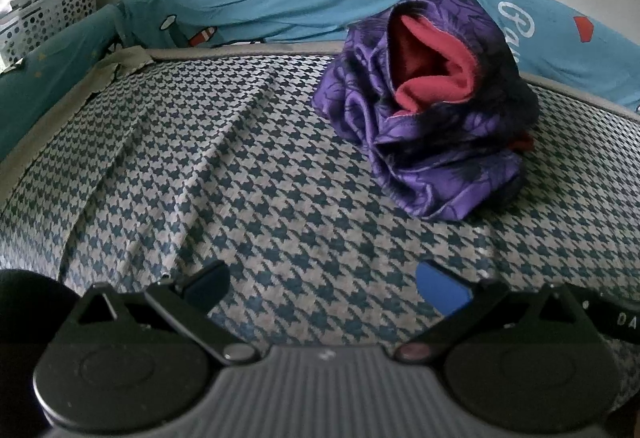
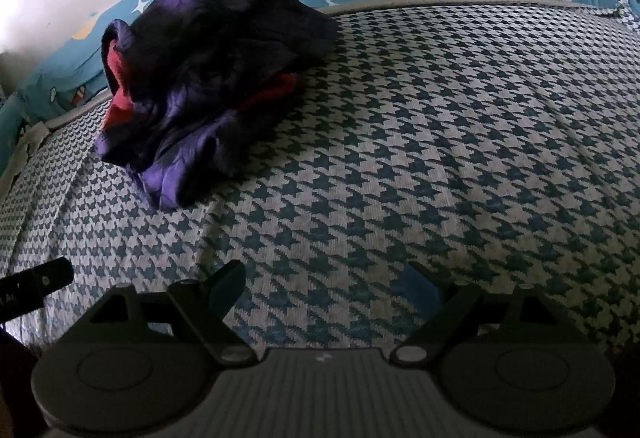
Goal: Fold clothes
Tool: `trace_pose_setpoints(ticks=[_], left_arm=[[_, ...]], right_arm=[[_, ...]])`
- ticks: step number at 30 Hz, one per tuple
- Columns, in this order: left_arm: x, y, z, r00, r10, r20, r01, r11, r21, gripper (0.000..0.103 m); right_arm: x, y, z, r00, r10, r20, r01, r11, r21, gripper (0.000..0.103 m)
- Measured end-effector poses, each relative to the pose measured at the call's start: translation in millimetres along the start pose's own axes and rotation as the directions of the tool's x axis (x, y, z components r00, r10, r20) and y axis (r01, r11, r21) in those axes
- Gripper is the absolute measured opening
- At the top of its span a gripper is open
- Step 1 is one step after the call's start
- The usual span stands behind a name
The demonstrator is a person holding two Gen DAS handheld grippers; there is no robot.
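Presently catalogued:
Garment: purple patterned garment (image 1: 424, 118) with red lining, crumpled in a heap on the houndstooth mat (image 1: 240, 178), near the blue printed sheet (image 1: 280, 2).
Left gripper (image 1: 324, 284): jaws spread wide, nothing held, well short of the garment.
Right gripper (image 2: 324, 286): jaws spread wide, nothing held.
Basket (image 1: 48, 10): perforated, white, set at far left.

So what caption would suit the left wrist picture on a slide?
Open left gripper hovers over a houndstooth bed cover, facing a crumpled purple garment with red lining, not yet folded.
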State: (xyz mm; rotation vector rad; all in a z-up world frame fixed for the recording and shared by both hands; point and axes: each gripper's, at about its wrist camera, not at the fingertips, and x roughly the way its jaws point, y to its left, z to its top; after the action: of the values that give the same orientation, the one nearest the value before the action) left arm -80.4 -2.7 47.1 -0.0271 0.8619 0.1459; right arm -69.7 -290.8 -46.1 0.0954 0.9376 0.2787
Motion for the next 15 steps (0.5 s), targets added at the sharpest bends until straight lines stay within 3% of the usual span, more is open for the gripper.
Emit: trace_pose_setpoints(ticks=[15], left_arm=[[-0.6,-0.5,-0.5,1.000,0.009,0.002,-0.009,1.000,-0.002,0.103]], right_arm=[[0.6,-1.8,0.0,1.000,0.002,-0.004,-0.002,1.000,0.005,0.087]])
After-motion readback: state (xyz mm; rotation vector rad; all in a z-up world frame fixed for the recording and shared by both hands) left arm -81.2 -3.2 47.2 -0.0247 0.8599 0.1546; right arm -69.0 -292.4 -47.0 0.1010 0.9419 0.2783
